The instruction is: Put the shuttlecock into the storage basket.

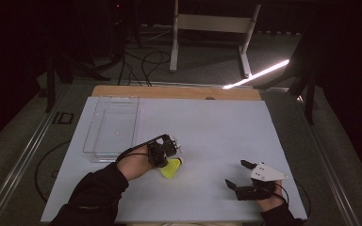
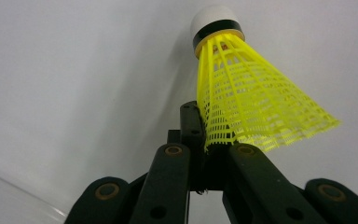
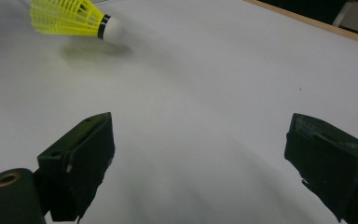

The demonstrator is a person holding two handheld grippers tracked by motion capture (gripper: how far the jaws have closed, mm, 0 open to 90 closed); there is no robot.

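A yellow plastic shuttlecock (image 1: 171, 169) with a white cork tip ringed in black lies low over the white table sheet (image 1: 207, 127), left of centre near the front. My left gripper (image 1: 165, 161) is shut on the edge of the shuttlecock's mesh skirt. In the left gripper view the shuttlecock (image 2: 247, 93) points away with its cork far from me, and the left gripper (image 2: 206, 137) pinches the skirt's rim between closed jaws. My right gripper (image 1: 237, 173) rests at the front right, open and holding nothing. The right gripper (image 3: 200, 154) faces the shuttlecock (image 3: 70, 18), which is well beyond its jaws.
A clear plastic tray (image 1: 113, 126) sits at the back left of the sheet, just beyond my left hand. A wooden strip (image 1: 179, 92) borders the table's far edge. White frame legs (image 1: 174, 42) and cables lie on the floor beyond.
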